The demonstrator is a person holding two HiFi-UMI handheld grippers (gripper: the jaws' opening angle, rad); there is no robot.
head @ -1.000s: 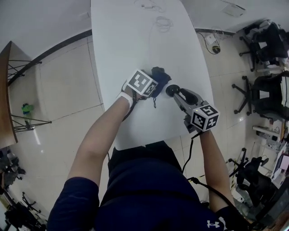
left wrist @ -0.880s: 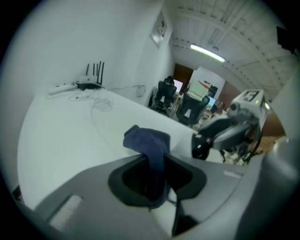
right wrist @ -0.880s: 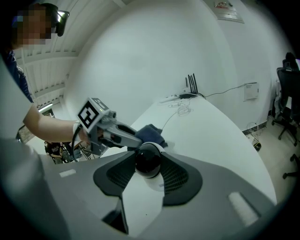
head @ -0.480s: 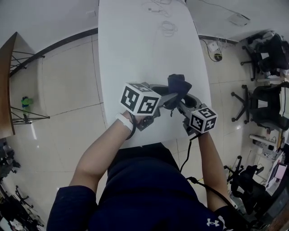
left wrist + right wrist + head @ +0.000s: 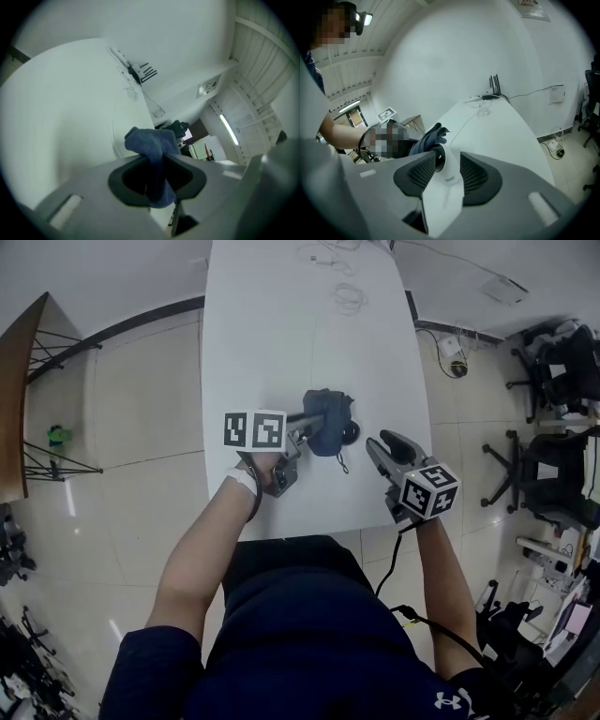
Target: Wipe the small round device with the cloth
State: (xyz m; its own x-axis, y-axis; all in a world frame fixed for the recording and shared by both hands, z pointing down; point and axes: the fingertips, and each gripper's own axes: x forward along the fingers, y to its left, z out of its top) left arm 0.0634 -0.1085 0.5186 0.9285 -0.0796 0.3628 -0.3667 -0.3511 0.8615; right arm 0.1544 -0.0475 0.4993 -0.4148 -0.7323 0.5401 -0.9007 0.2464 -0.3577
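**Cloth at the device, above the white table**

One white table (image 5: 281, 334) fills my view. My left gripper (image 5: 157, 164) is clamped on the single blue cloth (image 5: 152, 143), bunched up against the device's dark face. My right gripper (image 5: 448, 164) pinches the one small round device (image 5: 449, 174), its jaws half apart and just closed slightly further. Two cable coils (image 5: 348, 294) lie well beyond the device.

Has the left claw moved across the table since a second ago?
Yes. The left claw, shut on the cloth, has swung toward the table's left edge; its marker cube now sits at that edge.
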